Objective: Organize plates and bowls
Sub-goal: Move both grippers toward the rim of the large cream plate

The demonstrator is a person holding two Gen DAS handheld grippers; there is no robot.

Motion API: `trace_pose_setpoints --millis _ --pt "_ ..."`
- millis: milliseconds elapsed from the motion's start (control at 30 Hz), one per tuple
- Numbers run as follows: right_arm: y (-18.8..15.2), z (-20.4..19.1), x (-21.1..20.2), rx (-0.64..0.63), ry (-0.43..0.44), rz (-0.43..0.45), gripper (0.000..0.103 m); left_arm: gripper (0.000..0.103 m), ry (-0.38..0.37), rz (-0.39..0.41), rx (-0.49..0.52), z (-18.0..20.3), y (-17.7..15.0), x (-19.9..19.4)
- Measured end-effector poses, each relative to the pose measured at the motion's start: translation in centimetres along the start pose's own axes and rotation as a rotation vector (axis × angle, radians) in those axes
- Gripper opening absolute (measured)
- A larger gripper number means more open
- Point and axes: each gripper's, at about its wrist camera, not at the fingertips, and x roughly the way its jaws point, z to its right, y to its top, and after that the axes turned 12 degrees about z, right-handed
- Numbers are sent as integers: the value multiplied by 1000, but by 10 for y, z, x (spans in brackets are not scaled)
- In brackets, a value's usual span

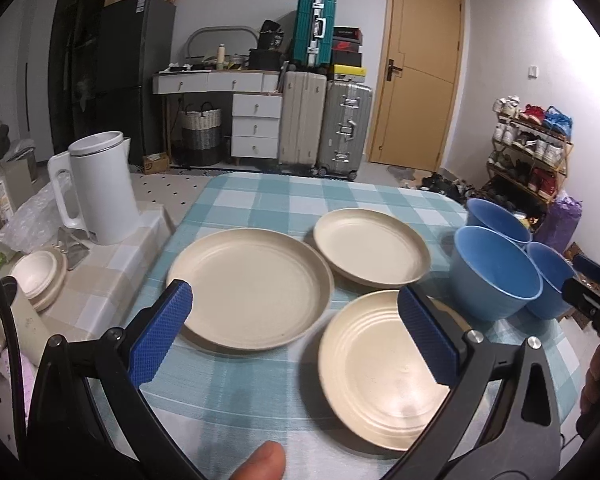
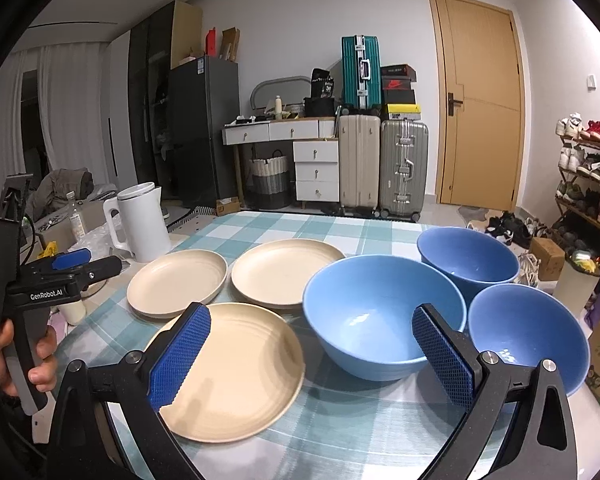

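Tablecloth (image 1: 260, 196): checked teal, bearing three cream plates (image 1: 248, 288) and three blue bowls (image 2: 384, 316).
Left gripper (image 1: 296, 332): hovering, fingers spread.
Right gripper (image 2: 312, 356): hovering, fingers spread.

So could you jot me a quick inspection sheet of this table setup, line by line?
Surface: table with a teal checked cloth, lying flat.
Job's things: three cream plates, far left, far middle and near; three blue bowls, middle, far and right. All separate, none stacked.
Clutter: white kettle on a side table; small cream dishes beside it.
Grippers: left tool open and empty above the plates; right tool open and empty in front of the middle bowl.
Cables: a black cord at the left edge.
Surroundings: suitcases, wooden door, shoe rack, dark fridge.
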Motion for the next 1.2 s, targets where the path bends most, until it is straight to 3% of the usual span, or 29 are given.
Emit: trace_pose_setpoints --millis 267,700,1200 --pt "18 -19 25 -19 37 -24 103 103 85 -25 6 -27 6 13" --pt "24 -51 68 -39 96 -82 103 103 76 -59 -38 -47 16 36" --pt "26 -80 118 -55 145 -136 103 103 101 -101 -13 -53 12 63"
